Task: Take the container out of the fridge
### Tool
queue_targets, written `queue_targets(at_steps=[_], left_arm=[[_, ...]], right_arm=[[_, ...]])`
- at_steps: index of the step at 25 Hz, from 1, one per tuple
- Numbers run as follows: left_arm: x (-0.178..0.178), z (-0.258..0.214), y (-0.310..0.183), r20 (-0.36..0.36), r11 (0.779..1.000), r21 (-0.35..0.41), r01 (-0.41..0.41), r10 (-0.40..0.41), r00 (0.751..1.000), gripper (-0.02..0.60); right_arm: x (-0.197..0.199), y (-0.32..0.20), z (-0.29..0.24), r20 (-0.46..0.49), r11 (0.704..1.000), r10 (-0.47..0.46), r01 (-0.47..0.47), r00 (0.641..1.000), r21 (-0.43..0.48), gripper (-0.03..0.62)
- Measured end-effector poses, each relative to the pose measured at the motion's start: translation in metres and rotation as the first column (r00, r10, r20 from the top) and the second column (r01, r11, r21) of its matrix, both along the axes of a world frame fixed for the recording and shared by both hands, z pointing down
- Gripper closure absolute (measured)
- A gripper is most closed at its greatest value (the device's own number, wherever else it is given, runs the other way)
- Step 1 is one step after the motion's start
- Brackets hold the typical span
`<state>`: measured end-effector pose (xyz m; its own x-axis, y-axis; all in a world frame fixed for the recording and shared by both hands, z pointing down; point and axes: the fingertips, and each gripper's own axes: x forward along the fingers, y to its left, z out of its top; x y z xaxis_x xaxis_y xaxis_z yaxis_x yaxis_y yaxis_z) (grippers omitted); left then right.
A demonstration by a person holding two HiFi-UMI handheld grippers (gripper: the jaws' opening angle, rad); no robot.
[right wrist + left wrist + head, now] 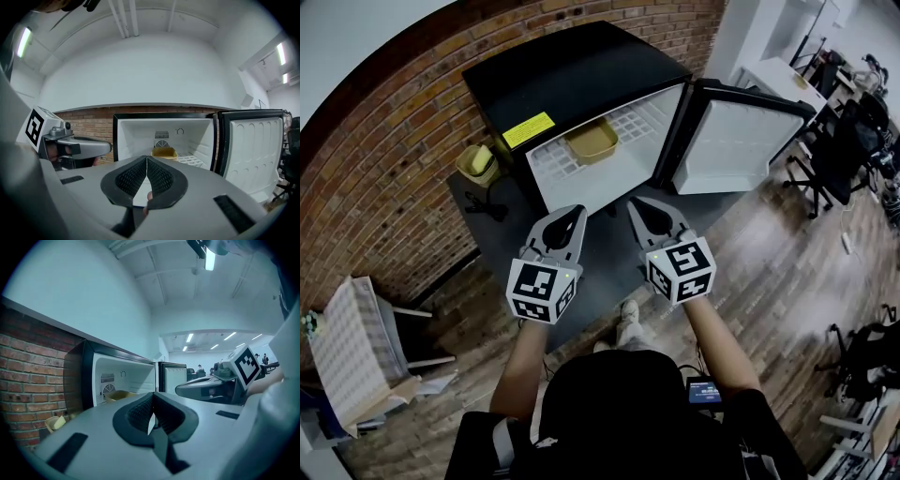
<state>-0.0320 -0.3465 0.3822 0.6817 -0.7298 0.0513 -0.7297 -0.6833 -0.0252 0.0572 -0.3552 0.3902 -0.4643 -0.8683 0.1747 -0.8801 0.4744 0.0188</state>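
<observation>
Our left tool (572, 212) is held low in front of the open fridge (572, 75), its jaws pressed together at the tips with nothing between them, as its own view shows (152, 395). Our right tool (643, 204) is level with it and just beside it. Its jaws are likewise closed tip to tip on nothing (146, 158). Neither tool touches the fridge or anything in it.

We see the yellow container (592, 141) inside the fridge, sitting on the white wire shelf (645, 116) towards the back wall, below the round vent in the right tool's view (164, 153). From the left tool's view only its rim shows past the fridge's edge (120, 394). It is well apart from both tools.

The fridge door (731, 145) is swung wide to our right, its white inner face turned towards us. The fridge is black outside and stands against a brick wall (384, 141), with a dark mat (600, 246) on the wood floor before it. Another yellow object (476, 161) lies on the floor at the fridge's left side, close to the wall. We cannot tell what it is.
</observation>
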Motion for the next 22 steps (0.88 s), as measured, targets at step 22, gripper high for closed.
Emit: queue_targets(at_steps=[22], left_arm=[[0.027, 0.006, -0.077, 0.022, 0.994, -0.013, 0.113, -0.112, 0.993, 0.568]], right_arm=[[0.007, -0.102, 0.007, -0.195, 0.97, -0.242, 0.238, 0.95, -0.044, 0.553]])
